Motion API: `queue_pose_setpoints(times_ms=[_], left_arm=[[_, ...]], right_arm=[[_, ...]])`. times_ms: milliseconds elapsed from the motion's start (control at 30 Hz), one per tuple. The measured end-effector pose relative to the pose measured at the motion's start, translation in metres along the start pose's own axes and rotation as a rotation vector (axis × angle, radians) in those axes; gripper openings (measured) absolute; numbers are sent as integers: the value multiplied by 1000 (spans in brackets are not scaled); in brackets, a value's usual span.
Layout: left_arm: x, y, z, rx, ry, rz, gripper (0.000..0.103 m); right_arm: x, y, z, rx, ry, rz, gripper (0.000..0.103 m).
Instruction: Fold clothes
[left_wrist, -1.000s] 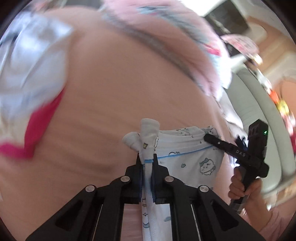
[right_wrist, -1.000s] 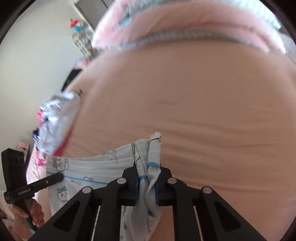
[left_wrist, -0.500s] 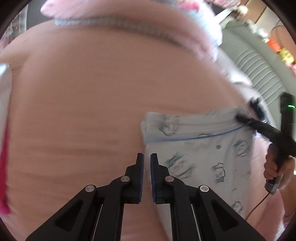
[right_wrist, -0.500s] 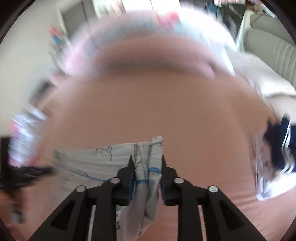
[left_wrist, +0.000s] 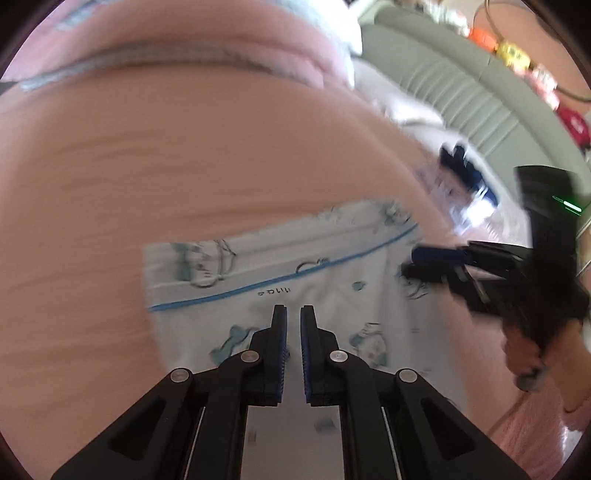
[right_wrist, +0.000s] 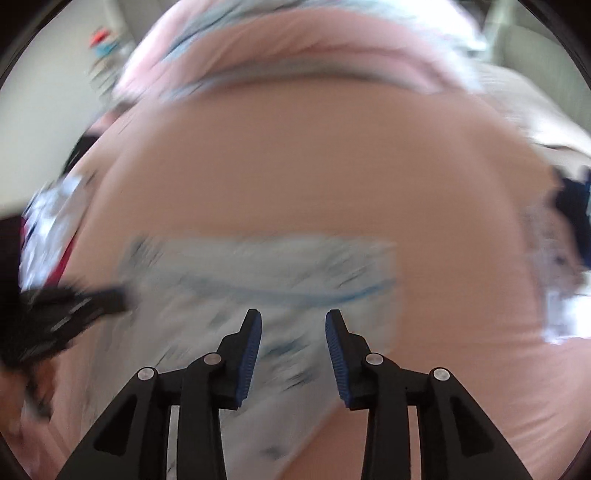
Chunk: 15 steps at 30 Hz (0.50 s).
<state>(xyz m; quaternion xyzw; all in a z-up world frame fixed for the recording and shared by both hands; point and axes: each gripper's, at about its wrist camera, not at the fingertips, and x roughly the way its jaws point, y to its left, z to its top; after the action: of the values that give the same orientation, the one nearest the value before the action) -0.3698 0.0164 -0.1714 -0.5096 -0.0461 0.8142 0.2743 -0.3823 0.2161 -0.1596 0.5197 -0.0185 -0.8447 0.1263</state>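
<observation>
A white garment (left_wrist: 332, 280) with cartoon prints and a blue line lies spread flat on the pink bed sheet (left_wrist: 184, 166). My left gripper (left_wrist: 293, 310) hovers over its middle, shut, with nothing between the fingers. In the left wrist view, my right gripper (left_wrist: 408, 260) reaches in at the garment's right edge, held by a hand (left_wrist: 528, 354). In the blurred right wrist view, my right gripper (right_wrist: 293, 315) hangs above the garment (right_wrist: 266, 273); its jaws are opening and no cloth is between the pads. The left gripper (right_wrist: 123, 295) shows at the garment's left edge.
A rolled pink quilt (left_wrist: 184, 48) lies along the back of the bed. A dark navy garment (left_wrist: 465, 173) sits at the bed's right side, a white and red pile (right_wrist: 48, 229) at its left. A grey padded sofa (left_wrist: 461, 92) stands beyond.
Both grippers have let go of the bunched garment corners they pinched. The garment now lies flat. The left gripper has swung over the garment's middle, and the right jaws have spread.
</observation>
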Motion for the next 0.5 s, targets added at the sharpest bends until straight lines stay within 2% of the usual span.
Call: queue_pose_setpoints(times_ms=[33,100,133,233,300,333,367,433,500], left_arm=[[6,6,1,9,18,-2,6],[8,20,14,-11,29,10,6],[4,28,23,-34,19,32,6],[-15,44,40,-103,-63,232,6],[-23,35,37,-94,-32,129,6],[-27,20,31,-41,-32,109,6],[-30,-2,20,49,-39,117,6],[-31,-40,-2,191,-37,126,7],[-26,-54,-23,213,27,81,7]], right_arm=[[8,9,-2,-48,22,0,35],[23,14,-2,-120,25,-92,35],[27,7,3,-111,5,-104,33],[27,-19,27,-15,-37,-138,28],[17,-19,40,-2,-89,-259,31],[11,-15,41,-6,-107,-282,33],[1,-9,41,-10,-124,-261,33],[-16,1,31,-4,-133,-139,34],[-27,15,8,-17,-99,-34,39]])
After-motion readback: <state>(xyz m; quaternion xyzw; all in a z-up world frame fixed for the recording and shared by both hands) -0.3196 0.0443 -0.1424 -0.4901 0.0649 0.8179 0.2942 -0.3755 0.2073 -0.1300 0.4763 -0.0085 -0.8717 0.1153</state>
